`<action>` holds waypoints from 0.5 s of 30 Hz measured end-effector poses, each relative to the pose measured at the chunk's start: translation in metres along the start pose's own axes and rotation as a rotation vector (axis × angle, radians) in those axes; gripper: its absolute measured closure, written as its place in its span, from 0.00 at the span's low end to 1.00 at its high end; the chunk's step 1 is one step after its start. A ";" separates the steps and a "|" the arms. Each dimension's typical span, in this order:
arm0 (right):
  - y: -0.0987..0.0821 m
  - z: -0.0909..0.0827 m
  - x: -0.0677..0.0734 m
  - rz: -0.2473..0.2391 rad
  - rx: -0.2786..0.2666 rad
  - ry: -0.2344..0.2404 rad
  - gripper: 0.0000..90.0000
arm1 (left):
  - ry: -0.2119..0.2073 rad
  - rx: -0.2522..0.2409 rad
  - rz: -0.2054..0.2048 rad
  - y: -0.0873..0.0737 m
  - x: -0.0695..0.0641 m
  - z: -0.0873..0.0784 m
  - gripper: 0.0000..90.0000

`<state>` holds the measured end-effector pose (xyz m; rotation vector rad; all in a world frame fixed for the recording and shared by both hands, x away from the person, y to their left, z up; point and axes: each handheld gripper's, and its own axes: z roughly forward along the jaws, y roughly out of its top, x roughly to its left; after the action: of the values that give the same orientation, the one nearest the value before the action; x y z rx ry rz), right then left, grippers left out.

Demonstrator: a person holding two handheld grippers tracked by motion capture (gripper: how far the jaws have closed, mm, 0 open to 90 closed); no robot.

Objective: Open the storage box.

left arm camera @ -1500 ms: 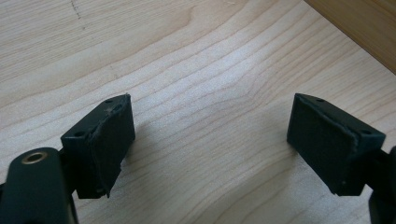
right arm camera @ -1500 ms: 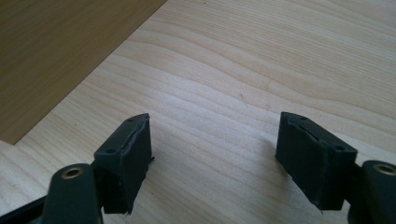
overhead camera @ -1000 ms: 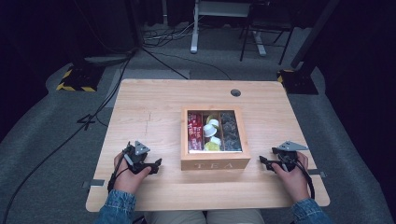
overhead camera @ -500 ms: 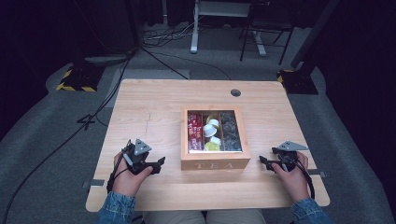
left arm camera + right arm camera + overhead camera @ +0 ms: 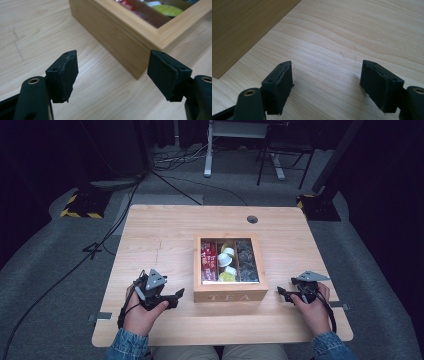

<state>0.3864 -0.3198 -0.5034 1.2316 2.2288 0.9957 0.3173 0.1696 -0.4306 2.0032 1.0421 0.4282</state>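
Observation:
A wooden tea box [image 5: 229, 292] marked TEA stands in the middle of the table, its glass lid down over red packets, white and yellow pods and dark bags. My left gripper [image 5: 179, 296] is open just left of the box's front corner, pointing at it. In the left gripper view the box [image 5: 117, 37] lies close ahead of the open gripper [image 5: 112, 73], nothing between the pads. My right gripper [image 5: 280, 293] is open to the right of the box, jaws turned toward it. The right gripper view has its open gripper [image 5: 327, 85] over bare wood, the box wall [image 5: 239, 27] at upper left.
The light wooden table [image 5: 165, 235] has a round cable hole [image 5: 252, 219] at its back right. Bare wood surrounds the box on all sides. Beyond the table lie grey floor, black cables [image 5: 110, 235] and desk legs in the dark.
My left gripper has slid right, toward the box's front left corner. The right gripper has stayed where it was.

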 end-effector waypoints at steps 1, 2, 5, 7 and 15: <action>0.000 0.000 0.000 -0.001 0.000 0.000 0.29 | -0.011 0.000 0.006 0.001 -0.003 0.000 0.28; 0.000 0.000 0.000 -0.001 0.000 0.000 0.29 | -0.011 0.000 0.006 0.001 -0.003 0.000 0.28; 0.000 0.000 0.000 0.000 0.001 -0.001 0.29 | -0.049 -0.005 0.025 0.004 -0.013 0.003 0.27; 0.000 0.000 0.000 0.000 0.001 0.000 0.29 | -0.065 -0.005 0.034 0.005 -0.017 0.005 0.27; 0.000 0.000 0.000 0.000 0.001 0.000 0.29 | -0.090 -0.003 0.050 0.001 -0.027 0.018 0.28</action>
<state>0.3866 -0.3196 -0.5034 1.2314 2.2290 0.9945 0.3129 0.1385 -0.4388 2.0308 0.9370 0.3624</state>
